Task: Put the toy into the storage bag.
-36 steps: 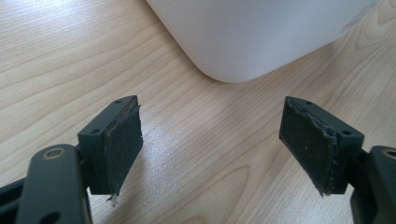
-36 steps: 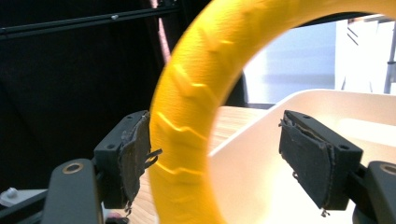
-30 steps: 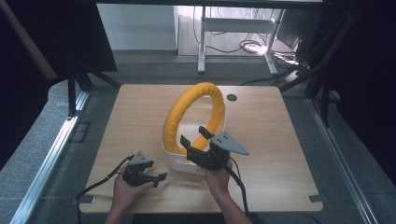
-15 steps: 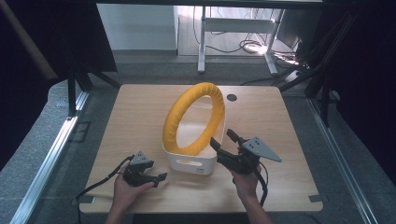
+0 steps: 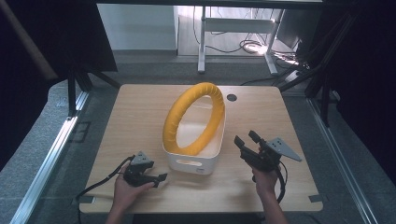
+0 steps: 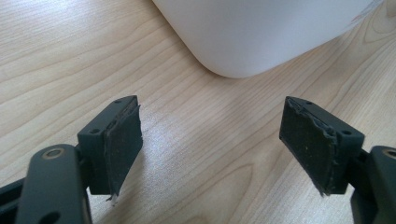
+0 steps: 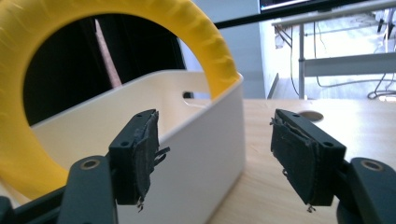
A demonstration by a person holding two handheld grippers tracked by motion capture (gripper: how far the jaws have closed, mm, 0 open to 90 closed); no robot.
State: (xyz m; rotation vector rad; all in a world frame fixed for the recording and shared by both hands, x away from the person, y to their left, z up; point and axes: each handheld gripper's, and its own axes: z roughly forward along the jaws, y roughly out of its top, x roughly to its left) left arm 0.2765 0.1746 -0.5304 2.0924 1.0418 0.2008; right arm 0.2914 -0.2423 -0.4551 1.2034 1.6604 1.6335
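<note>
Nearest the person, the left gripper (image 5: 156, 178) lies low on the tabletop (image 5: 135, 116), held in the left hand (image 5: 126, 189) just off the near left corner of the white bin (image 5: 191, 164). Its fingers (image 6: 122, 140) stand wide apart with bare wood between them, and in the left gripper view the bin's rounded corner (image 6: 243, 42) sits just beyond the tips without touching them.

On the other side, the right hand (image 5: 265, 179) holds the right gripper (image 5: 246, 140) off the bin's right side, clear of it, its grey plate angled outward. Its fingers (image 7: 140, 154) are apart with nothing gripped; they have just been closing somewhat. In the right gripper view the bin's near wall (image 7: 205, 154) rises behind the left finger, while the right finger stands over open tabletop (image 7: 280, 130).

The bin sits in the middle of the tabletop, a slot handle in its near wall. The yellow ring (image 5: 194, 116) stands on edge inside it, its lower arc resting on the bin's floor and its top leaning up over the far rim. In the right gripper view the ring (image 7: 205, 42) arches above the bin.

Farther back, a round hole (image 5: 231, 97) pierces the tabletop near its far edge.
</note>
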